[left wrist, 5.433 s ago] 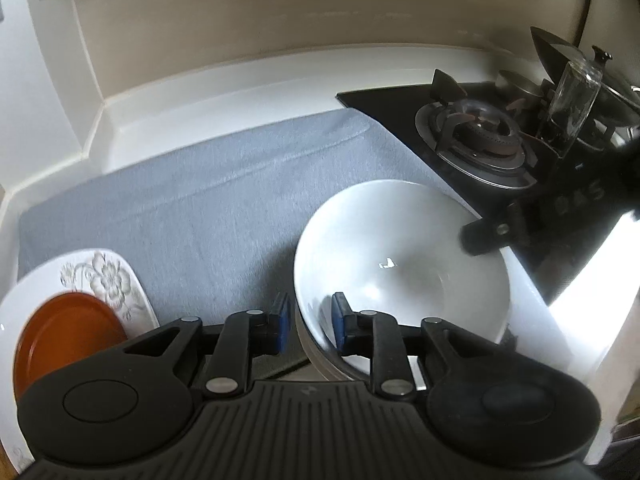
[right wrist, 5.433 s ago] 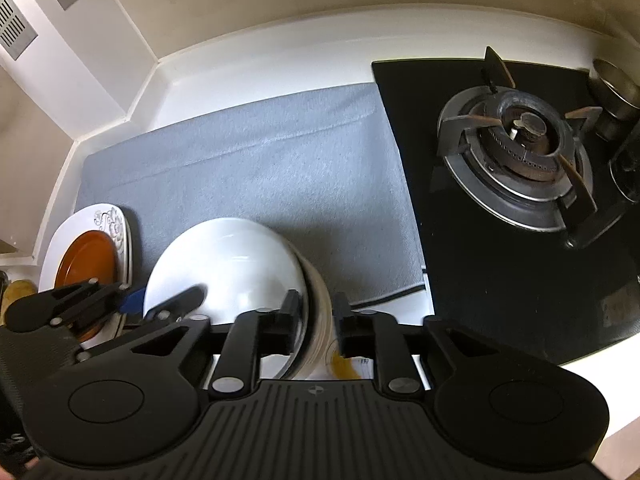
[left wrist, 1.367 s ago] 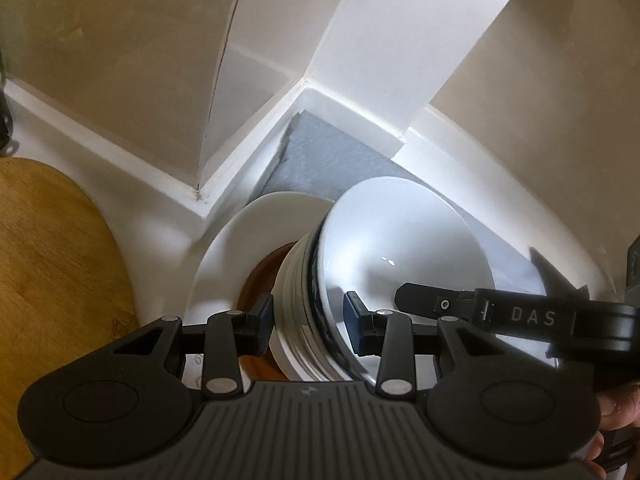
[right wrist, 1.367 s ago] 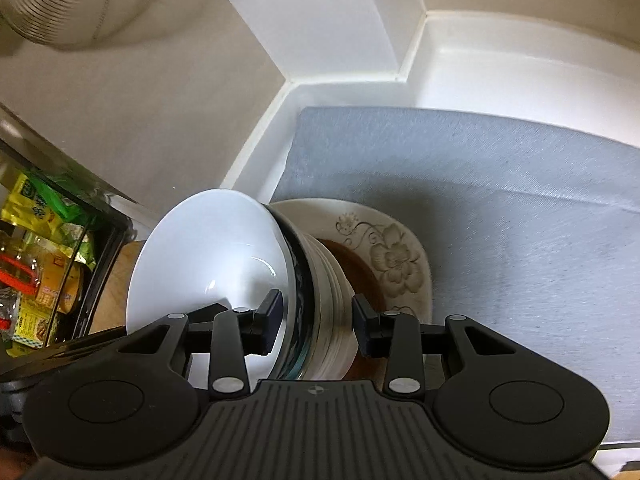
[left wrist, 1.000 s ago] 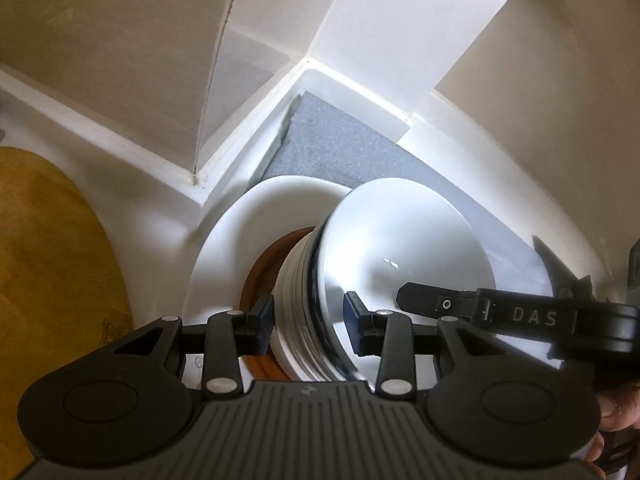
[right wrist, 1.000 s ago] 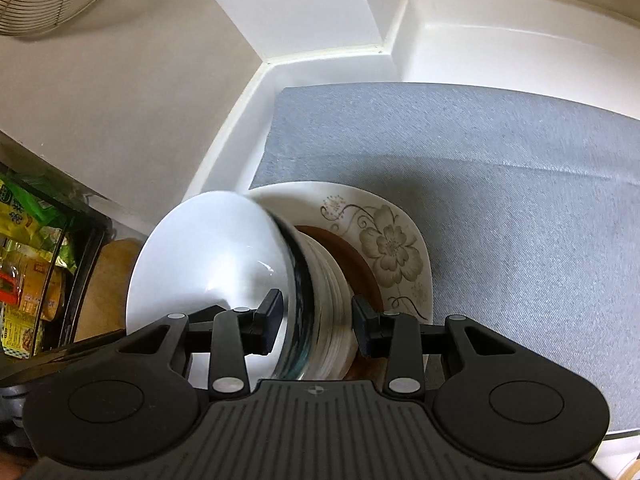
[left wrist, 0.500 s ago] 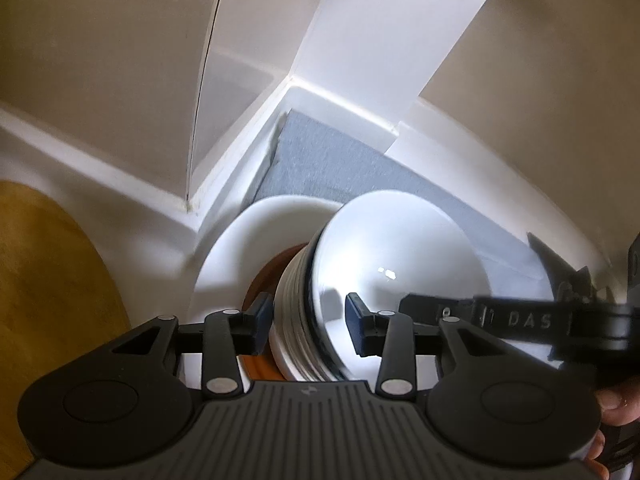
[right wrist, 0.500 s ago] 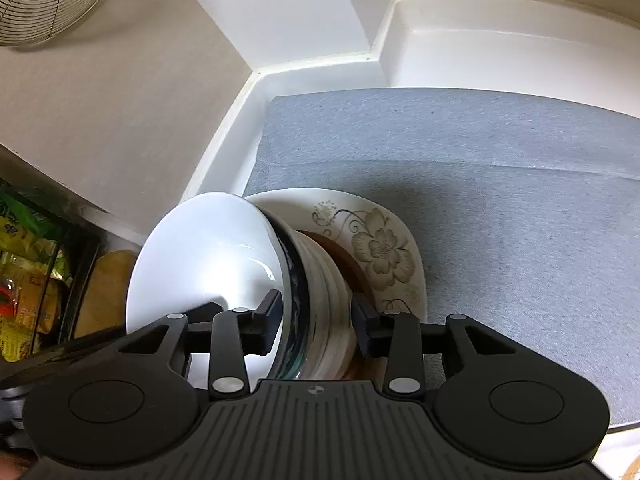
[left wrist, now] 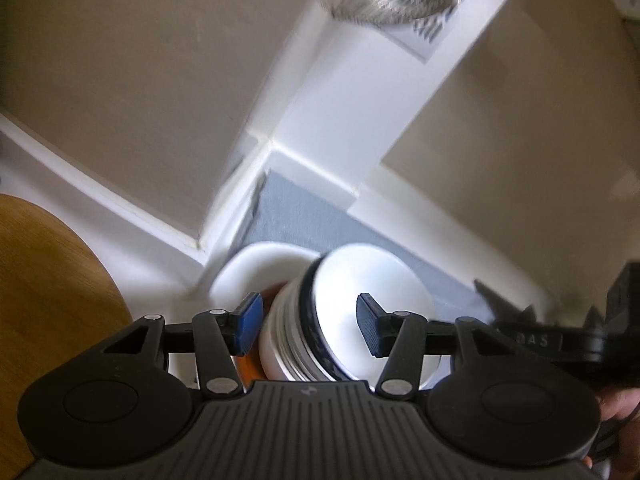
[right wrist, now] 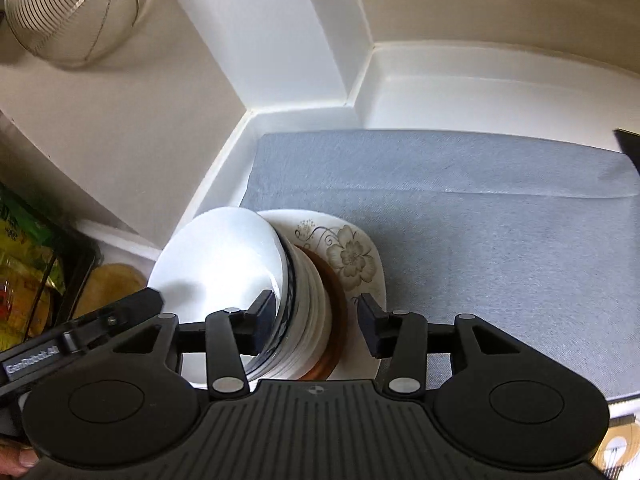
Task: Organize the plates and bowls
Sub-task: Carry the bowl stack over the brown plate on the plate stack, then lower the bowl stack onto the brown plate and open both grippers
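Stack of bowls (right wrist: 296, 312), white bowl (right wrist: 218, 264) uppermost, resting on a brown plate (right wrist: 332, 320) atop a flower-patterned plate (right wrist: 352, 256) at the corner of the grey mat (right wrist: 480, 216) on the desk. Left hand-held gripper (left wrist: 306, 324) and right hand-held gripper (right wrist: 316, 322) straddle the stack rim from opposite sides; both sets of jaws have just been opening and stand spread, pads clear of the bowls. A wire basket (right wrist: 76, 12) hangs on the wall.

1 bowl stack (right wrist: 304, 304), 2 plates (right wrist: 360, 256), 1 mat (right wrist: 480, 216).
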Motion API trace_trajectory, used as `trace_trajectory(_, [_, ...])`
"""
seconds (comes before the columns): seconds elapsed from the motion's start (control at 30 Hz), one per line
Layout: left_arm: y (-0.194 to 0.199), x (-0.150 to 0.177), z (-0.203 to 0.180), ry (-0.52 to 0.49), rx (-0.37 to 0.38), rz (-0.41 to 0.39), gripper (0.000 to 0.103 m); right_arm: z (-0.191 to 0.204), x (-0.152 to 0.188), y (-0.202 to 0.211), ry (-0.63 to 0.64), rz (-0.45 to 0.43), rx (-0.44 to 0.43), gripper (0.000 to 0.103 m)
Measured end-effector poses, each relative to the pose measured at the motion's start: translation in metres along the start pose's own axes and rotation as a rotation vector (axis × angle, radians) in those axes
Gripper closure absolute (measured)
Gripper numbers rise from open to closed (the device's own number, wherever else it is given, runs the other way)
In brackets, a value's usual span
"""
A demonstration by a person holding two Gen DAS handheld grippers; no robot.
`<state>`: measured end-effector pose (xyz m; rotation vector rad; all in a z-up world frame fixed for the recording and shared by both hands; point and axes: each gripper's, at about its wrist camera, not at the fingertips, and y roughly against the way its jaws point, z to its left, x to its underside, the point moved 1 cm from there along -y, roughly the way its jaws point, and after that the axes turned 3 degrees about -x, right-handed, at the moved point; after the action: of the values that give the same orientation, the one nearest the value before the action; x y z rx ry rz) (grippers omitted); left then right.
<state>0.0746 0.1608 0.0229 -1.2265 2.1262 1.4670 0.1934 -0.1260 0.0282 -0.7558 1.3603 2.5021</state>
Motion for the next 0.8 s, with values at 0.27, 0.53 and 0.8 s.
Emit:
trace_trajectory(0.27, [-0.011,-0.002,0.046,0.065,-0.039,0.016,0.094,-0.027,0.015,0.023,-0.123,-0.133,-0.016,0.07])
trace_trajectory(0.53, [-0.053,-0.001,0.065,0.109,-0.086,0.105,0.091,-0.054,0.027,-0.02,-0.25,-0.053,0.007,0.071])
trace_trajectory(0.8, [-0.075,0.0,0.066,0.092,-0.054,0.159,0.083,-0.068,0.037,-0.051,-0.338,0.01,-0.03,0.071])
